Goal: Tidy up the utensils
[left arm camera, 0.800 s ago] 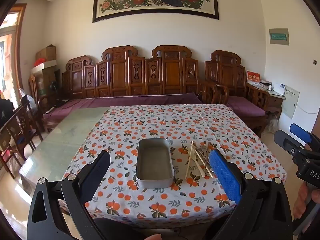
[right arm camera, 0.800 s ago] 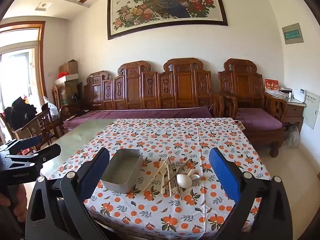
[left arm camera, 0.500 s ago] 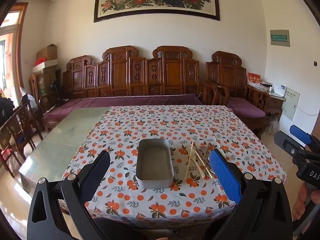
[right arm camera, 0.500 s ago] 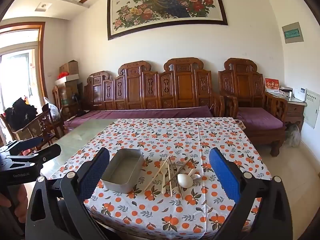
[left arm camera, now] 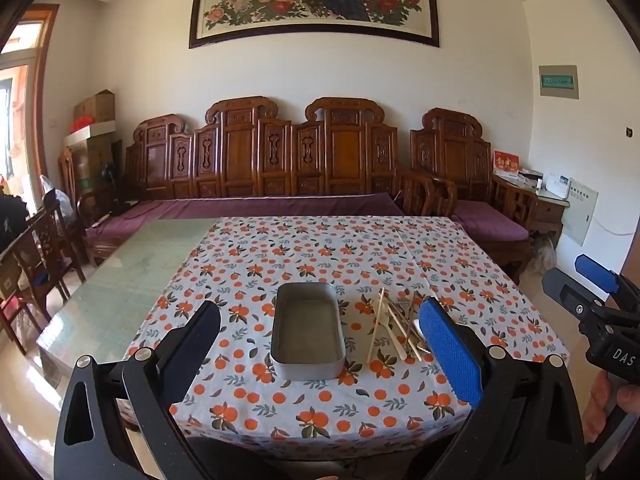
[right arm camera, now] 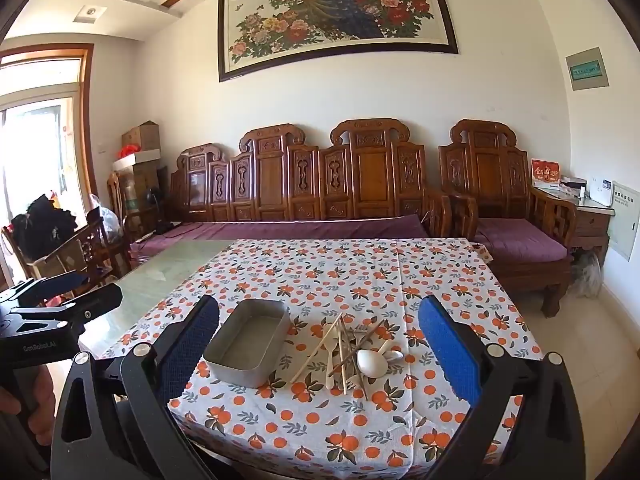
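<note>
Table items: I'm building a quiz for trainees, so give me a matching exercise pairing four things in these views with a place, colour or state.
Column 1:
1 tin
2 spoon
3 chopsticks
4 tablecloth

Column 2:
A white, in the pile
B orange-fruit print
C grey, empty
D pale sticks, crossed right of the tin

Pairs: 1-C, 2-A, 3-D, 4-B
</note>
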`<state>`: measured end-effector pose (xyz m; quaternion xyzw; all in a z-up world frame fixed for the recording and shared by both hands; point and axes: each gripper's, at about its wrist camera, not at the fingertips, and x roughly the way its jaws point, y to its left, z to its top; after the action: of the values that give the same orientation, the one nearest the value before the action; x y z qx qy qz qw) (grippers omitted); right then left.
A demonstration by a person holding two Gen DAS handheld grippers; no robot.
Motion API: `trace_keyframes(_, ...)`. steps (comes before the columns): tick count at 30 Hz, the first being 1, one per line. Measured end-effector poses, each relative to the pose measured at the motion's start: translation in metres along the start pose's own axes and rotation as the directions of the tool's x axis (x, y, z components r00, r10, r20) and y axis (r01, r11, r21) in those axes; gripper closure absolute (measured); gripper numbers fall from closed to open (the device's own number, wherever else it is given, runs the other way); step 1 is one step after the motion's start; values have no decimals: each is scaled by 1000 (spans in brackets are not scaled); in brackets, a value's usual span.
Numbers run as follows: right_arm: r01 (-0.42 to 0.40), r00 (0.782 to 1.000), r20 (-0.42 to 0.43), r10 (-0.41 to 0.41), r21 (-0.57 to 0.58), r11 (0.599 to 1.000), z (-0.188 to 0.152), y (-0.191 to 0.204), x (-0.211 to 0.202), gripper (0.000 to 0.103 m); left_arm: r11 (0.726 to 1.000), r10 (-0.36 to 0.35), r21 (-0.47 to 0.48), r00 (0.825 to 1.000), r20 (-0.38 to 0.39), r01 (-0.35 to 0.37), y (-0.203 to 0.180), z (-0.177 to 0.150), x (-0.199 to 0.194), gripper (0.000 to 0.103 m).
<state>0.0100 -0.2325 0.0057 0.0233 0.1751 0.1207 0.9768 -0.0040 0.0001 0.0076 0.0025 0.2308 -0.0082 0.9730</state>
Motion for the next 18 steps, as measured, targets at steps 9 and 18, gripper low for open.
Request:
trace_keyframes(9, -2, 1000, 1, 2, -1, 1000, 0, 1, 0, 3, 1000, -1, -1, 1000, 3, 1, 0, 2, -2, 7)
trace_keyframes(18, -3, 1000, 3, 3, -2, 1000, -1, 2, -2, 3, 1000, -2, 0, 1000, 7, 2, 0, 8, -7, 7)
